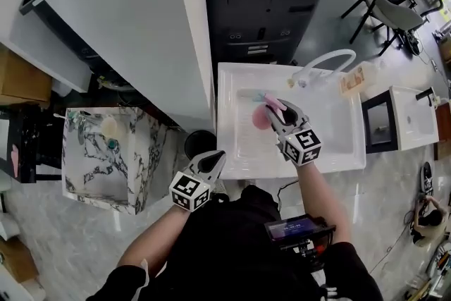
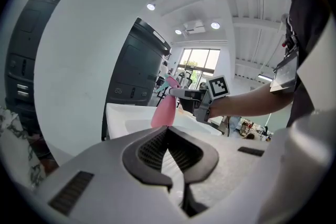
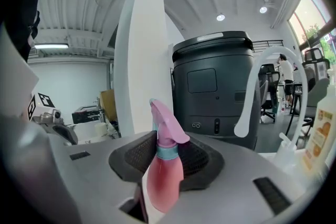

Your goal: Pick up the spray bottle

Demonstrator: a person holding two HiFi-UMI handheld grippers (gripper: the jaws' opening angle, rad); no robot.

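R gripper (image 1: 276,113) is part-closed on the pink bottle (image 1: 261,116) at its neck, w/ the body hanging below the jaws over the sink (image 1: 331,144). L gripper (image 1: 211,163) is closed on nothing, by the sink's front-left corner. Risk: a neck-only hold could let the bottle swing or slip on a quick move, or clip the faucet (image 1: 330,58) nearby.

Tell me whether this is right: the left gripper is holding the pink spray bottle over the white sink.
Not right: it is the wrong gripper. The right gripper is holding the pink spray bottle over the white sink. The right gripper view shows its jaws closed on the bottle's neck. The left gripper is shut with nothing between its jaws.
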